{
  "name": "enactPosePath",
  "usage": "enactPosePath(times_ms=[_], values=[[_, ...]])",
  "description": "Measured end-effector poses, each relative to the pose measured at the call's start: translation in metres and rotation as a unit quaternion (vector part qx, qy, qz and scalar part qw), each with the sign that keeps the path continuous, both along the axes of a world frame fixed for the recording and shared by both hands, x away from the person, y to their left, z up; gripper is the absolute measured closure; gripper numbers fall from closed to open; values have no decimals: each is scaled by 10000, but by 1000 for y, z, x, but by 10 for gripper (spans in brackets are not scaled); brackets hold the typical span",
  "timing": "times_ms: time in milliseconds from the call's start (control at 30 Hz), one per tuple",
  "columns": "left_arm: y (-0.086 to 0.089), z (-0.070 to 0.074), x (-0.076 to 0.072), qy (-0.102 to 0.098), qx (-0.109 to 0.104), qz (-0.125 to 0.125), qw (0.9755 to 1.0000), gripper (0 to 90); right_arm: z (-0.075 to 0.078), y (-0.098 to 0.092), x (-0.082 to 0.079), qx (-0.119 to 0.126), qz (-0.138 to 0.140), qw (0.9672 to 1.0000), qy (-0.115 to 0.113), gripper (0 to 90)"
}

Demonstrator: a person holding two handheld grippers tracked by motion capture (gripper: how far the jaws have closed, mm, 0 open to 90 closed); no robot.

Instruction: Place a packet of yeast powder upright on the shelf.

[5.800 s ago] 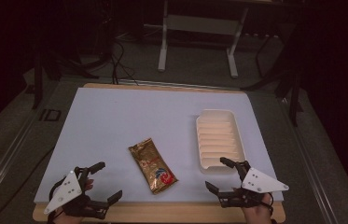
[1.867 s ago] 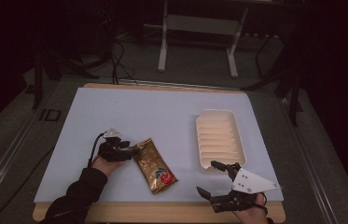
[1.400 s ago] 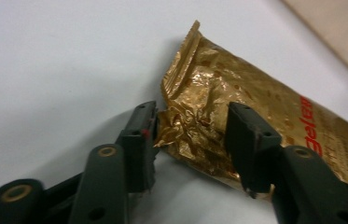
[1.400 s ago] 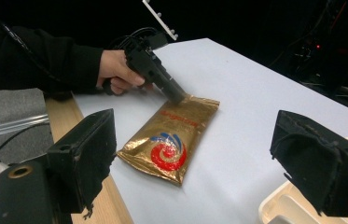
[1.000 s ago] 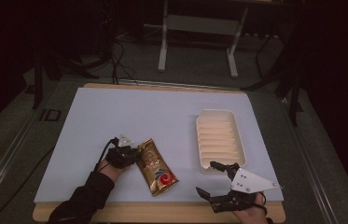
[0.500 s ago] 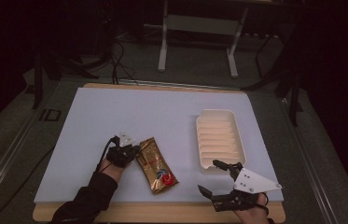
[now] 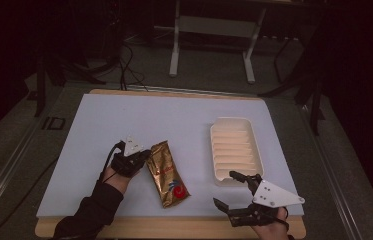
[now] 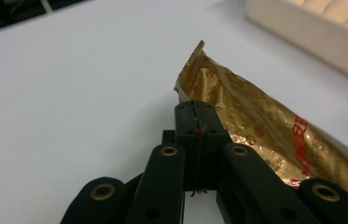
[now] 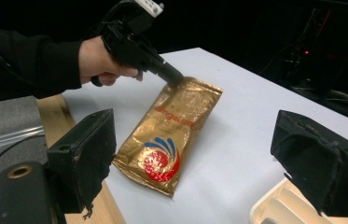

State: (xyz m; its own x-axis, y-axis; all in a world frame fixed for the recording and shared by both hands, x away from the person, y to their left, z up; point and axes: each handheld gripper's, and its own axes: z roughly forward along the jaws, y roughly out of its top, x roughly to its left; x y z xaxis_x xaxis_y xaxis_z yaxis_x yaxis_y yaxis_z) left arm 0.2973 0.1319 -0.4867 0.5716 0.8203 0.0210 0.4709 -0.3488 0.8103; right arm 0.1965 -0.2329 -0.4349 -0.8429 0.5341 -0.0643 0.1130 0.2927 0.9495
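Note:
A gold snack packet (image 7: 166,175) with a red and blue swirl lies on the white table top (image 7: 124,115), left of centre. My left gripper (image 7: 146,154) is shut on the packet's far left corner, and that end is raised a little off the table. In the left gripper view the black jaws (image 8: 195,109) pinch the crinkled foil (image 8: 255,126). The right gripper view shows the packet (image 9: 171,135) with the left gripper (image 9: 174,77) on its corner. My right gripper (image 7: 224,188) stands open near the table's front edge, with nothing between its jaws.
A cream ribbed tray (image 7: 236,120) lies at the right of the table, just beyond the right gripper; its corner (image 9: 279,205) and its side wall (image 8: 311,28) show in the gripper views. Dark floor, cables and a stand's legs lie behind the table.
The left gripper has closed on the packet's corner and risen slightly, lifting that end. The right gripper has stayed where it was.

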Motion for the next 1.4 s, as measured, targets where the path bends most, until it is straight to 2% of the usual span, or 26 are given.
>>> enactPosePath(times_ms=[100,200,300,333,433,500,533,633,667,767,833,933,967,1033,1100,1133,1233,1400], values=[[-3,9,-5,-177,-4,-121,9998,900,0,0,1,29,18,10000,39,122],[-7,18,-11,-289,-21,-222,9993,900,-2,-1,3,90,-12,9998,184,119],[-13,26,-18,-441,-63,-253,9987,900,-2,-1,3,94,7,9999,144,121],[-15,28,-20,-489,-61,-288,9984,900,-2,-1,3,43,61,9999,150,116],[-20,35,-25,-574,-86,-394,9975,900,-4,0,5,-243,-83,9997,-16,117],[-22,38,-27,-612,-99,-446,9971,900,-6,-1,6,-219,-98,9997,-6,117],[-24,40,-30,-690,-51,-504,9963,900,-6,-1,7,-207,-87,9997,-4,117],[-27,43,-36,-910,-87,-615,9939,900,-4,-3,7,-170,-45,9997,-155,120],[-27,44,-38,-1000,-164,-640,9928,900,-3,-3,6,-186,-23,9997,-183,123],[-29,45,-43,-1239,-214,-714,9895,900,-3,-2,5,-248,-79,9994,-212,127],[-31,47,-44,-1312,-194,-842,9876,900,-2,-4,4,-223,-178,9994,-212,133],[-33,49,-46,-1295,-253,-909,9871,900,2,-8,3,-89,-267,9995,-166,133],[-33,50,-47,-1351,-286,-945,9859,900,4,-9,3,-45,-298,9994,-184,133],[-35,53,-49,-1329,-301,-1044,9852,900,6,-11,3,-52,-338,9992,-195,132],[-38,55,-52,-1372,-328,-1140,9834,900,7,-12,4,-101,-331,9992,-195,125],[-38,55,-52,-1372,-328,-1140,9834,900,7,-12,4,-101,-331,9992,-195,125],[-44,58,-57,-1400,-325,-1257,9816,900,9,-15,5,-71,-457,9986,-258,126],[-49,67,-64,-1435,-418,-1475,9777,900,14,-19,6,87,-407,9991,-113,130]])
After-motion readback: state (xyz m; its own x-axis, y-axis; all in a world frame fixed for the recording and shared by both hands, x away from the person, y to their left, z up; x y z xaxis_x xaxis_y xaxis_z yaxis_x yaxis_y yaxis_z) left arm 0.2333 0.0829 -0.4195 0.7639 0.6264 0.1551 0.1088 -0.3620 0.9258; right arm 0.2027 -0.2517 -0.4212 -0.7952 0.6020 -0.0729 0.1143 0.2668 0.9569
